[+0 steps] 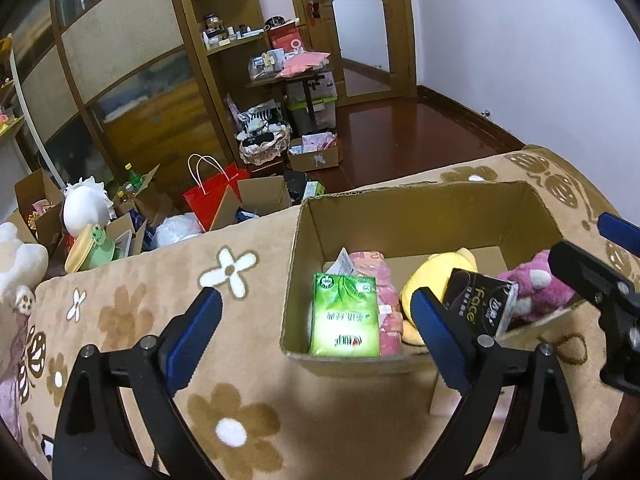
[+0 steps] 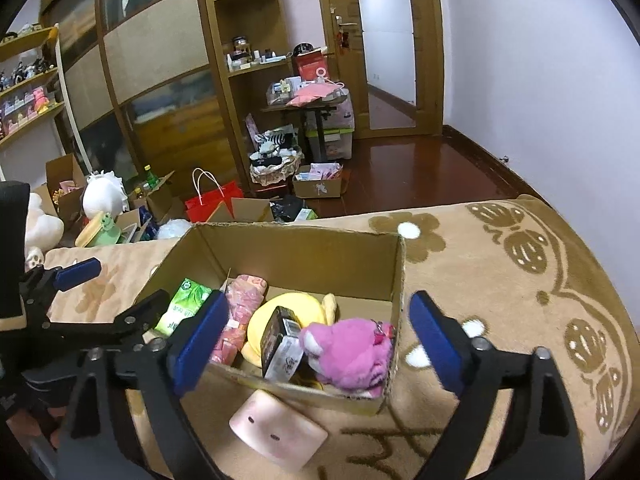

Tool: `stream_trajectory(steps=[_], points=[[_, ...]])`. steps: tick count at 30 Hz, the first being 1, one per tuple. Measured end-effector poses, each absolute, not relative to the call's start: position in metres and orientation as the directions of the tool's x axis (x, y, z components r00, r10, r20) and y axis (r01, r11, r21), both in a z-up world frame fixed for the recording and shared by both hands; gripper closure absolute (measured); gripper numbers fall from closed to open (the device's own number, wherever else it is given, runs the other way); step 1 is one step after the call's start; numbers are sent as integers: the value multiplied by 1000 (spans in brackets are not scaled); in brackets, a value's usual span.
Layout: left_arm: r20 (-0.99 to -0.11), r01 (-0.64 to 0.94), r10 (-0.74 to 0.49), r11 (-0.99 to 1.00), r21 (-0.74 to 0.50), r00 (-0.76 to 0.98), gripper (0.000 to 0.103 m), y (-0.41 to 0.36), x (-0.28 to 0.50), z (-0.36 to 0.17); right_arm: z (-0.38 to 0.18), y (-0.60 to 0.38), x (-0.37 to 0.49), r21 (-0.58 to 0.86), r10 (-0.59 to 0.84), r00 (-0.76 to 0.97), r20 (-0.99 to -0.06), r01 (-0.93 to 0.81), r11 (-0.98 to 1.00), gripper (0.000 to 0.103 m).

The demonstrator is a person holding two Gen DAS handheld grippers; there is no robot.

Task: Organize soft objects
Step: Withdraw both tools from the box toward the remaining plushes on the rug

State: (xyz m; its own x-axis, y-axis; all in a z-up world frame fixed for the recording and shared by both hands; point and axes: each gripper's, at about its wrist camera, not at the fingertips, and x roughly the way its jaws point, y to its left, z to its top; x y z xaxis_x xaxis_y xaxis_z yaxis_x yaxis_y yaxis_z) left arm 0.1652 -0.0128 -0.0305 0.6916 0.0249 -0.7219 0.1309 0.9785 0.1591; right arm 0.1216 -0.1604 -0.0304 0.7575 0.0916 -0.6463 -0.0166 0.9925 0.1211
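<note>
- The left gripper (image 1: 316,324) has its fingers spread wide with nothing between them, hovering over the beige flowered blanket (image 1: 160,292).
- The cardboard box (image 1: 420,208) sits just past its right finger; the green tissue pack (image 1: 346,316) leans on the box's near wall, between the two fingers.
- The right gripper (image 2: 314,344) is released too, fingers wide apart, empty.
- Between its fingers are the yellow plush (image 2: 288,308), the black tissue pack (image 2: 280,340) and the pink plush bear (image 2: 352,352), all inside the box.
- The pink packet (image 2: 240,312) is next to its left finger.
- A pale pink cushion (image 2: 278,428) lies outside the box, nearer than the fingertips.
</note>
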Motion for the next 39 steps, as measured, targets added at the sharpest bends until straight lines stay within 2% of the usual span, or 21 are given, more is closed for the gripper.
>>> stream_trajectory(steps=[6,20,33,39], points=[[-726,145,31,973,180,688,8,-11,145,-19,-23,-161,103,102,77,759,-646,-14,995,0],[-804,209,-24,970,125,594,8,-15,86,-15,-12,-174,61,137,95,714,-694,1,991,0],[-882,292,-175,955,-44,438,8,-26,51,-39,-16,-166,37,99,135,638,-759,-92,991,0],[-928,325,-193,942,-85,318,8,-38,51,-69,-30,-162,35,67,117,608,-785,-104,992,0]])
